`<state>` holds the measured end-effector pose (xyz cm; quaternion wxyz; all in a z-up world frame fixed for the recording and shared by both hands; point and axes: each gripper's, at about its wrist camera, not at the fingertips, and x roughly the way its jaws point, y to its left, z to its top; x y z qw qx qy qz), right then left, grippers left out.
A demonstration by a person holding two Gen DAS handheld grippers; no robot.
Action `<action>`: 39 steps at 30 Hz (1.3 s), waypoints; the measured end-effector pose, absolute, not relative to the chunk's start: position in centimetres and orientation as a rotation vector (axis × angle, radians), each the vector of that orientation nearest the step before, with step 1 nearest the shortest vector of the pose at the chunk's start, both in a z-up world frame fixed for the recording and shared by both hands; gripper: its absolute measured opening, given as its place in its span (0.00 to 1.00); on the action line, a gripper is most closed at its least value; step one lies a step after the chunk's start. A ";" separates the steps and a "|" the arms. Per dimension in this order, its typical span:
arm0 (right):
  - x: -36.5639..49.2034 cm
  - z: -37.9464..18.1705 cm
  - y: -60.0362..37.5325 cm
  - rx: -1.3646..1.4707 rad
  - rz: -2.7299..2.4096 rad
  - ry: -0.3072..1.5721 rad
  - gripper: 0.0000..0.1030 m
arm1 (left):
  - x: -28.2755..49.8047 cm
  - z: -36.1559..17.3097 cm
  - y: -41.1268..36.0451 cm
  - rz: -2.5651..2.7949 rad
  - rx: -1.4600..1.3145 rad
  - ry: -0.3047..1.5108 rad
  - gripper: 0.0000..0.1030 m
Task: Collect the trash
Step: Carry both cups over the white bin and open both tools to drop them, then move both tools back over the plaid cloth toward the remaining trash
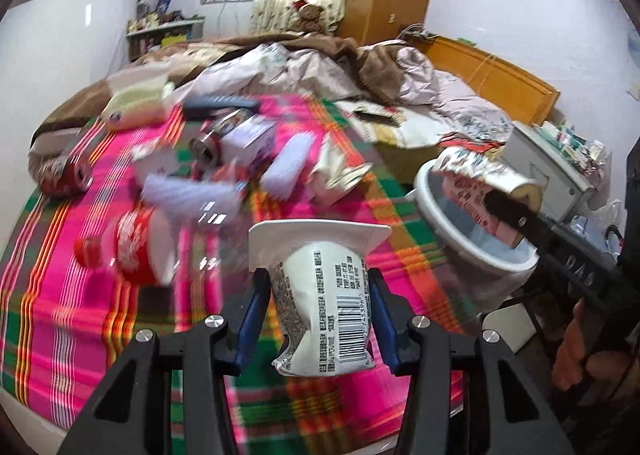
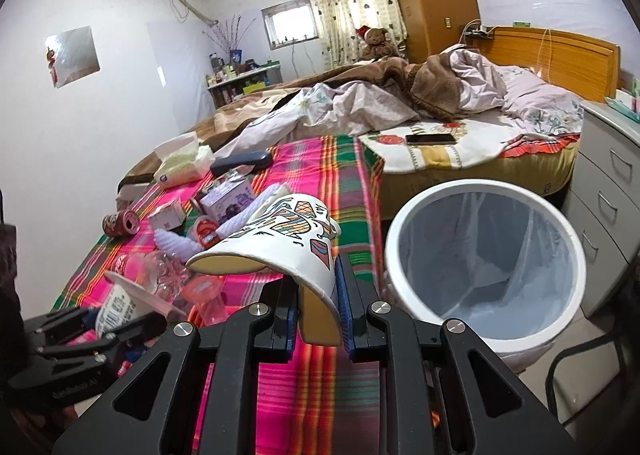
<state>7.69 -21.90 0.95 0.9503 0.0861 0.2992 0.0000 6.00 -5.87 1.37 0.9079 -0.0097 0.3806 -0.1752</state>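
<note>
My left gripper (image 1: 320, 307) is shut on a white yogurt cup (image 1: 320, 295) with a barcode, held above the pink plaid bedspread (image 1: 72, 315). My right gripper (image 2: 318, 315) is shut on a squashed patterned paper cup (image 2: 280, 239), held just left of the white trash bin (image 2: 484, 267) lined with a clear bag. In the left wrist view the right gripper (image 1: 520, 215) holds the paper cup (image 1: 480, 171) over the bin (image 1: 472, 239). Loose trash lies on the bedspread: a red can (image 2: 120, 223), a clear plastic bottle (image 2: 152, 271), a small purple box (image 2: 228, 199).
A tissue pack (image 2: 180, 167), a dark case (image 2: 240, 163) and a phone (image 2: 430, 138) lie on the bed among rumpled blankets. A white drawer unit (image 2: 608, 183) stands right of the bin. A dark chair edge (image 2: 580, 375) is at lower right.
</note>
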 end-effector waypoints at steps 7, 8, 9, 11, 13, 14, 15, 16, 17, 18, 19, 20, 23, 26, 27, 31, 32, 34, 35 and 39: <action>7.0 1.9 -25.1 0.186 -0.073 0.581 0.17 | 7.4 3.8 -10.3 -0.455 0.016 0.738 0.49; 6.9 2.0 -25.7 0.186 -0.090 0.577 0.17 | 7.6 4.0 -11.2 -0.475 0.020 0.734 0.49; 6.9 2.0 -26.0 0.188 -0.101 0.577 0.17 | 7.9 4.1 -12.0 -0.489 0.024 0.734 0.49; 6.8 2.1 -27.2 0.197 -0.131 0.575 0.17 | 8.2 4.3 -13.7 -0.525 0.036 0.733 0.49; 6.8 2.1 -28.1 0.201 -0.153 0.577 0.17 | 8.6 4.5 -15.5 -0.553 0.050 0.731 0.49; 6.8 2.1 -28.6 0.203 -0.170 0.579 0.17 | 8.8 4.5 -16.3 -0.569 0.058 0.730 0.49; 6.8 2.0 -29.0 0.205 -0.181 0.581 0.17 | 8.9 4.5 -17.0 -0.581 0.060 0.733 0.49; 6.9 1.9 -29.5 0.207 -0.191 0.586 0.17 | 9.2 4.5 -17.8 -0.597 0.063 0.737 0.49; 7.0 1.8 -29.9 0.209 -0.201 0.591 0.17 | 9.4 4.5 -18.7 -0.615 0.070 0.737 0.49; 7.2 1.6 -30.3 0.211 -0.216 0.599 0.17 | 9.7 4.4 -19.4 -0.630 0.078 0.738 0.49; 7.3 1.3 -30.7 0.212 -0.231 0.610 0.17 | 10.0 4.3 -20.2 -0.641 0.082 0.747 0.49; 7.5 0.9 -31.3 0.217 -0.247 0.625 0.17 | 10.3 4.1 -20.9 -0.655 0.082 0.756 0.49; 7.7 0.1 -32.8 0.240 -0.281 0.652 0.17 | 11.1 3.7 -22.6 -0.687 0.077 0.771 0.49; 8.2 -0.7 -33.6 0.238 -0.297 0.691 0.17 | 11.6 3.2 -24.0 -0.705 0.092 0.786 0.49; 8.1 -0.8 -33.7 0.235 -0.297 0.701 0.17 | 11.8 2.9 -24.3 -0.707 0.092 0.797 0.49; 8.5 -1.4 -34.2 0.229 -0.307 0.736 0.18 | 12.6 1.8 -24.9 -0.713 0.088 0.836 0.50; 8.7 -1.6 -34.4 0.229 -0.305 0.746 0.18 | 12.8 1.6 -25.0 -0.721 0.083 0.843 0.50; 9.0 -1.9 -34.7 0.228 -0.301 0.771 0.19 | 13.1 1.4 -25.2 -0.708 0.074 0.851 0.58; 9.0 -2.0 -34.8 0.226 -0.308 0.779 0.19 | 13.1 1.3 -25.3 -0.701 0.073 0.849 0.69; 8.8 -2.3 -35.0 0.214 -0.332 0.801 0.25 | 13.1 1.2 -24.8 -0.685 0.071 0.843 0.73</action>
